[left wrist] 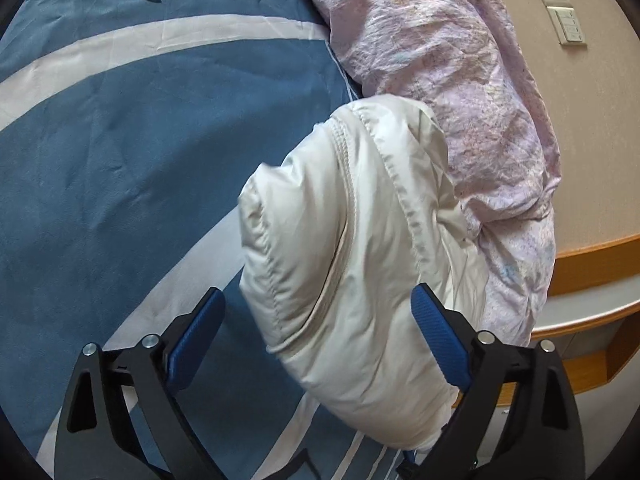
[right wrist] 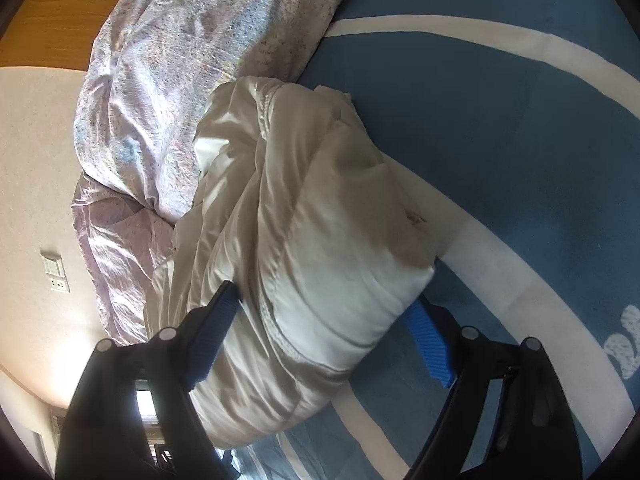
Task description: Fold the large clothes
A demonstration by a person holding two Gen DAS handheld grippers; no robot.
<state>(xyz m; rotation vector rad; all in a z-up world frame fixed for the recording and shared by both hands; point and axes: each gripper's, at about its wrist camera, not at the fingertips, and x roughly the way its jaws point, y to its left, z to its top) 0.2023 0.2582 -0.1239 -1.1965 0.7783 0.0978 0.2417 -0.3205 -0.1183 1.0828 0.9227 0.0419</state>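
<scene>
A cream-white puffy jacket (left wrist: 352, 240) lies bundled on a blue and white bedsheet (left wrist: 132, 140). In the left wrist view my left gripper (left wrist: 320, 312) is open, with the jacket's lower end lying between its blue-padded fingers (left wrist: 436, 332). In the right wrist view the same jacket (right wrist: 320, 240) lies bunched, and my right gripper (right wrist: 324, 312) is open wide with its blue pads (right wrist: 428, 344) on either side of the jacket's near end. Neither gripper is closed on the cloth.
A crumpled pink-lilac quilt (left wrist: 452, 72) lies against the jacket on the wall side and shows in the right wrist view (right wrist: 180, 80). A beige wall with a socket and switch (left wrist: 560, 8) and a wooden bedside ledge (left wrist: 592, 268) stand beyond it.
</scene>
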